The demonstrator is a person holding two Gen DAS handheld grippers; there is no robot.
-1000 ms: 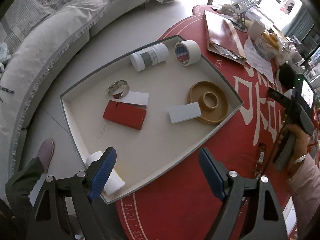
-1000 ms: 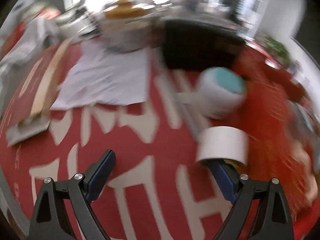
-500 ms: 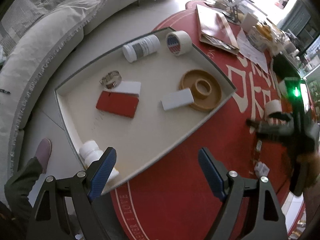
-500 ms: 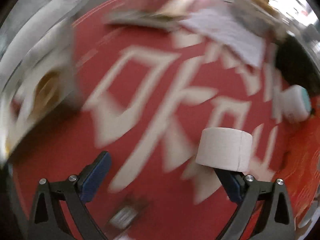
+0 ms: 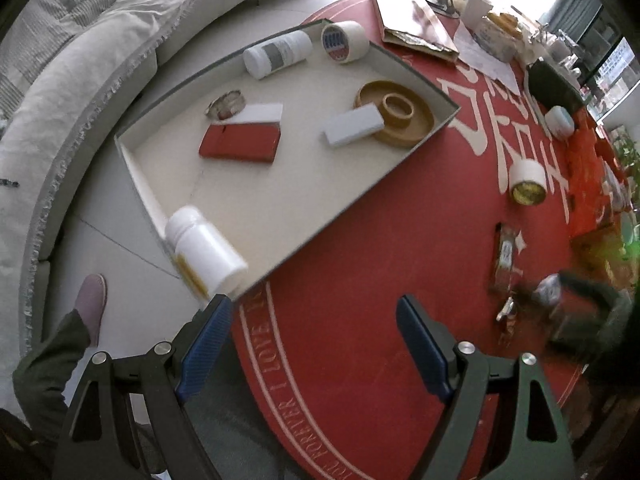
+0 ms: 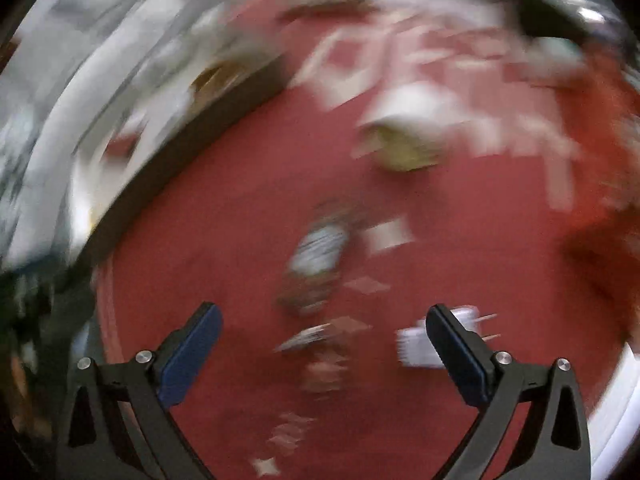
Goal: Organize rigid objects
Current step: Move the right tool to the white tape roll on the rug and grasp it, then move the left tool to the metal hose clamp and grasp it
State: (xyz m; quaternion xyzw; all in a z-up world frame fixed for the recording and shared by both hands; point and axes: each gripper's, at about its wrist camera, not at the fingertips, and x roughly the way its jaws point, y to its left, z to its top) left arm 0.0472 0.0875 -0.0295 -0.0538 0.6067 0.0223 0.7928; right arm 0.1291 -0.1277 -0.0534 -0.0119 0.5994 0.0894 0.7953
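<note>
Both tools hold nothing: left tool gapes; right tool, jaws opening, has swung off the tape roll, left on the red surface outside the tray; placement remains.

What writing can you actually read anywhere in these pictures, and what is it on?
"FOREVER I LOVE YOU", partly cut off: white ring on the red tablecloth.
Large white Chinese characters on the cloth: too distorted to read.
Labels on the grey-labelled bottle and tape roll: too small.
Right wrist view: blurred.
</note>
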